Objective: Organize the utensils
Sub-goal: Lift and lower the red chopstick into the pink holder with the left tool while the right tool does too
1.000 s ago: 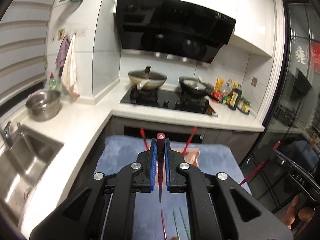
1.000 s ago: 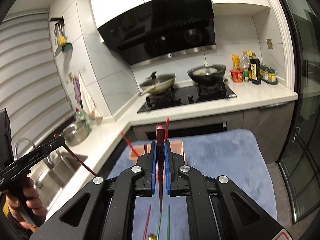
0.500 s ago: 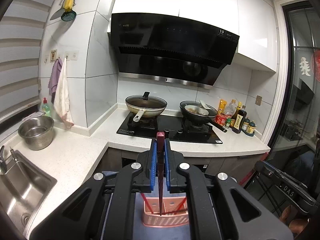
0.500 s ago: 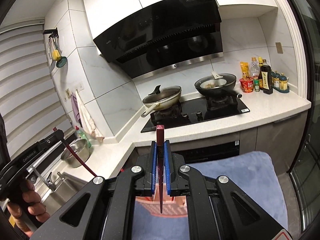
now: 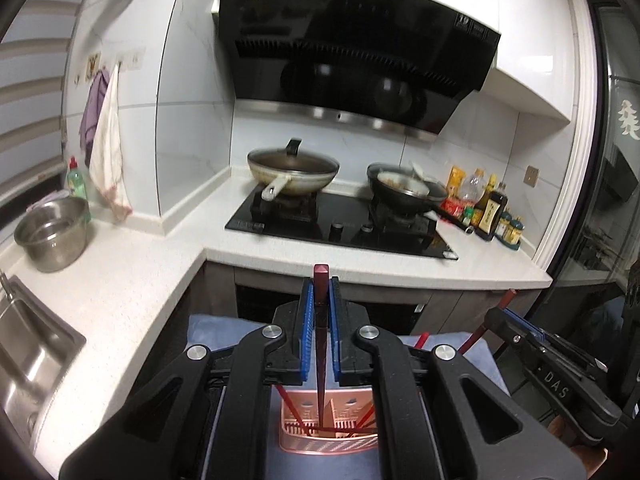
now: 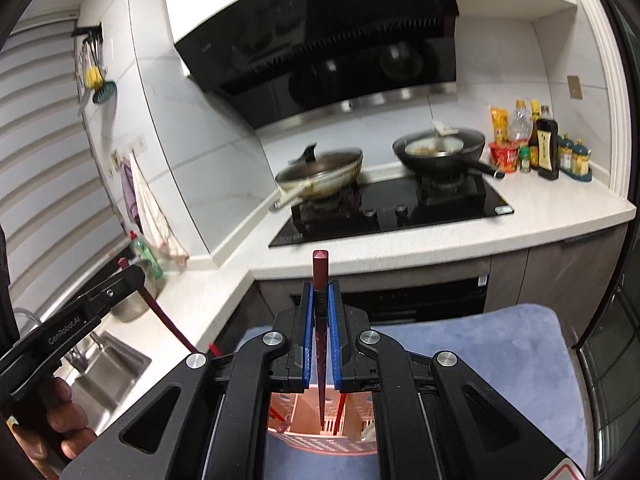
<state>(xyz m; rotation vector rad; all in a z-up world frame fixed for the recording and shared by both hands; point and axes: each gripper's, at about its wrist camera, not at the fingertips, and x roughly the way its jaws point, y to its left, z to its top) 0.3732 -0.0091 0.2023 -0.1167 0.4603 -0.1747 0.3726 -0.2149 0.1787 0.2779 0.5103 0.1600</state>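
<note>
My left gripper (image 5: pixel 320 292) is shut on a dark red chopstick (image 5: pixel 321 344) held upright, its lower tip inside the pink utensil basket (image 5: pixel 328 444) below. My right gripper (image 6: pixel 320 296) is shut on another dark red chopstick (image 6: pixel 321 344), also upright, its tip inside the same basket (image 6: pixel 320 440). Several red chopsticks (image 5: pixel 292 412) lean in the basket. The right gripper shows at the right of the left wrist view (image 5: pixel 516 320), and the left gripper at the left of the right wrist view (image 6: pixel 128 276).
The basket stands on a blue-grey mat (image 6: pixel 480 348). Behind is a white L-shaped counter (image 5: pixel 132 276) with a black hob (image 5: pixel 340 228), two pans, sauce bottles (image 5: pixel 488 212), a steel pot (image 5: pixel 52 232) and a sink (image 5: pixel 24 352).
Both grippers first tilted up from the mat, then lowered over the basket. Each chopstick's tip now reaches into the basket. Both grips stayed shut.
</note>
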